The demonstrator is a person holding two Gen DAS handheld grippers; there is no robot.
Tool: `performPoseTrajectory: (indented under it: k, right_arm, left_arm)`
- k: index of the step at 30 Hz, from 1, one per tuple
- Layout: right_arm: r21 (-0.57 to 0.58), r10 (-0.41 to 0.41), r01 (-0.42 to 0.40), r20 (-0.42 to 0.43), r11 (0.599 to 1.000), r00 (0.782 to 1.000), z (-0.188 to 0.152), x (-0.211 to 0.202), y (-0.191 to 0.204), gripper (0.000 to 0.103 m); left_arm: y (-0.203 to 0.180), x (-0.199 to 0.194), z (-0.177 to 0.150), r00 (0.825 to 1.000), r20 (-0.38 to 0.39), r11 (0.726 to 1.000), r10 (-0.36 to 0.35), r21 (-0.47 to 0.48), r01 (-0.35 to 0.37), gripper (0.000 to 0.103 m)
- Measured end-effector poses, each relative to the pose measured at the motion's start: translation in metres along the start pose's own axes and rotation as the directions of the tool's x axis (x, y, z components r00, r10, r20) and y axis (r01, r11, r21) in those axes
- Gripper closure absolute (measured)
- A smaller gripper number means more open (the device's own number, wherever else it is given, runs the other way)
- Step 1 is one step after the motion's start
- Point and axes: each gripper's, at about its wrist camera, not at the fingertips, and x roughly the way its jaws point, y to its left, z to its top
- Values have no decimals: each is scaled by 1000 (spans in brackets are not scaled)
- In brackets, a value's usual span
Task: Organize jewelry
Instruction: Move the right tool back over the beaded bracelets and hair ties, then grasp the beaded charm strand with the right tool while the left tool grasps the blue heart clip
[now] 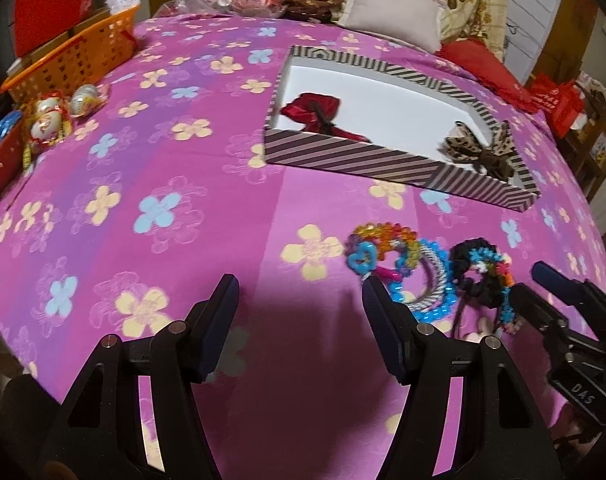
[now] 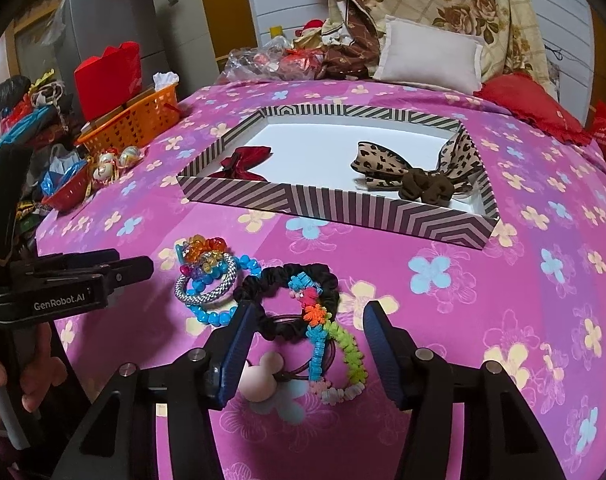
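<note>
Jewelry pile (image 2: 259, 304): beaded bracelets (image 2: 207, 276), black scrunchie (image 2: 287, 300), neon hair ties, lying on pink floral bedspread (image 2: 463, 320) before striped box (image 2: 343, 204). Box holds red bow (image 2: 243, 164) and leopard bow (image 2: 415, 168). Right gripper (image 2: 305, 344) jaws spread over scrunchie; left gripper (image 1: 301, 308) jaws spread, empty.

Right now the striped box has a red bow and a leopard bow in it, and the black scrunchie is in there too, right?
Not quite. The black scrunchie lies on the bedspread, outside the box, as the right wrist view shows. The red bow and leopard bow are inside.
</note>
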Motion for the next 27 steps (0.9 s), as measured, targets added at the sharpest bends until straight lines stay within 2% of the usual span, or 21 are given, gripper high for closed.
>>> performPoseTrajectory:
  k: [5,18,19,22,24,26,27]
  right_arm:
    - [6,7,-7,-4,1000,1000,0,3,-1,49]
    - [-12,12,-12,-19,1000,1000,3,15,-3,50]
    - [-14,11,-12,-20,1000,1000,3,16,-3,57]
    - [-15,17,-17,-31,1000,999,4,21,-4,70]
    - [-22,20,-20,-33,1000,999,4,23,-2,77]
    - [-30,21,-22,-29,999,999,3,24,-1,85]
    - [-32,22,-23,-31,999,999,3,24,-1,90]
  left_arm:
    - [-10,4,7,1000,-2,999,-24,46,24,39]
    - [-21,30,20,996,-54,994,-71,79,75,39]
    - [-20,31,21,996,-55,994,-76,76,80,39]
    - [-20,34,23,995,-55,993,-89,69,93,39]
    - [-18,36,24,992,-56,992,-109,59,112,48]
    - [-18,40,25,989,-78,990,-126,53,131,75]
    - [-18,40,26,990,-73,991,-120,58,124,79]
